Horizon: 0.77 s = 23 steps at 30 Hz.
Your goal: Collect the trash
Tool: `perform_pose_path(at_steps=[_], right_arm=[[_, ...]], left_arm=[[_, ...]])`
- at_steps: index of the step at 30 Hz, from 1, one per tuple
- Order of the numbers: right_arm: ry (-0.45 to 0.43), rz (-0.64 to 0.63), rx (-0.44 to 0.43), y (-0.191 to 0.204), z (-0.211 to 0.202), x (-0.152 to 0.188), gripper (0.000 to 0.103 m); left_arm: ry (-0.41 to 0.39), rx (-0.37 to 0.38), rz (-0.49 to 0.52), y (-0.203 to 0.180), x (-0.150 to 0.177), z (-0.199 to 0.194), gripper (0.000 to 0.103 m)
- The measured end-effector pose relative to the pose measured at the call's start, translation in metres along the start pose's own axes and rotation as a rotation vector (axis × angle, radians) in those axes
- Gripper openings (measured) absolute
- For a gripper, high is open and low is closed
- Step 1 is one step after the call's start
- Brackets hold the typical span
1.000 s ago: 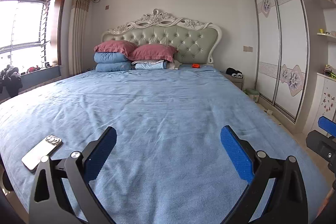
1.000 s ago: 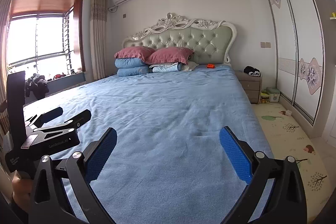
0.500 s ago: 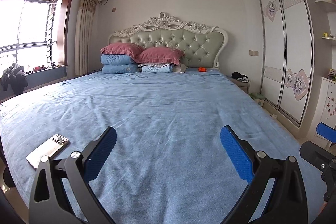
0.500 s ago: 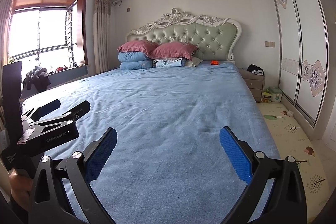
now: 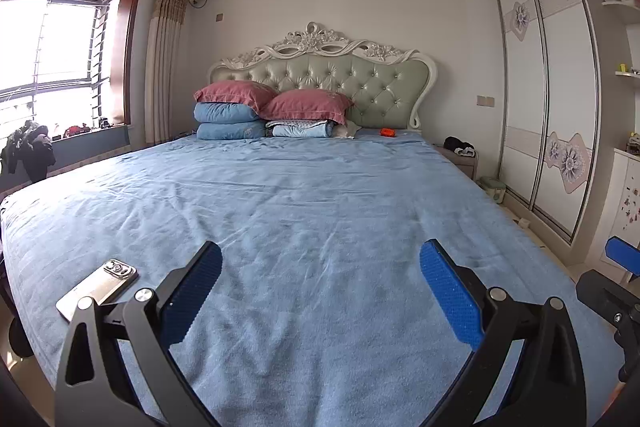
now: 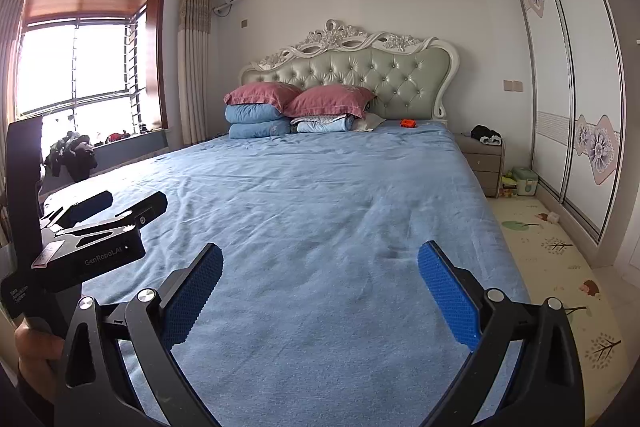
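A small orange object (image 5: 387, 132) lies on the blue bed (image 5: 320, 211) far off, by the headboard; it also shows in the right wrist view (image 6: 408, 123). My left gripper (image 5: 320, 279) is open and empty above the foot of the bed. My right gripper (image 6: 320, 279) is open and empty, to the right of the left one. The left gripper's black body (image 6: 96, 227) shows at the left of the right wrist view. No other trash is plain to see.
A phone (image 5: 98, 287) lies on the bed at the near left. Pillows (image 5: 272, 111) are stacked at the headboard. A nightstand (image 6: 482, 163), a small green box (image 6: 524, 181) and a sliding wardrobe (image 6: 576, 115) stand on the right. A window (image 5: 52, 55) is on the left.
Both views have tilted up and shifted slightly, so the headboard sits lower and more central. Both grippers stay open and empty.
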State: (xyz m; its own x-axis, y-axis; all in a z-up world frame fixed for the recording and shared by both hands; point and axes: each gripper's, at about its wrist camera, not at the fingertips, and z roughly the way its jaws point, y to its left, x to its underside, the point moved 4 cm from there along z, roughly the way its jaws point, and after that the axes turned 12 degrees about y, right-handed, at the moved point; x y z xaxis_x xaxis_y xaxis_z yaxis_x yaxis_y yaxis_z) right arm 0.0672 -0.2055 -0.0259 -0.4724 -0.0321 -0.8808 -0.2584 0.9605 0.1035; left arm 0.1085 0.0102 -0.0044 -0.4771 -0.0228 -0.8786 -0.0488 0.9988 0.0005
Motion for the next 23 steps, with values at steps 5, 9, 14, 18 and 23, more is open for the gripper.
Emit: perform_pose_path(at_steps=[5,9,14,18,23], right_arm=[[0.009,0.011,0.005,-0.006,0.002,0.002,0.095],[0.016,0.031,-0.001,-0.011,0.005,0.003,0.095],[0.024,0.041,-0.002,-0.013,0.008,0.005,0.095],[0.029,0.046,-0.007,-0.015,0.01,0.006,0.095],[0.034,0.051,-0.01,-0.016,0.012,0.006,0.095]], left_arm=[[-0.004,-0.001,0.008,-0.003,-0.001,-0.001,0.099],[-0.008,0.01,0.012,-0.005,-0.002,0.001,0.099],[-0.027,-0.004,0.029,-0.009,-0.004,0.0,0.099],[-0.021,0.002,0.037,-0.012,-0.006,0.001,0.099],[-0.014,0.006,0.03,-0.011,-0.008,0.002,0.099]])
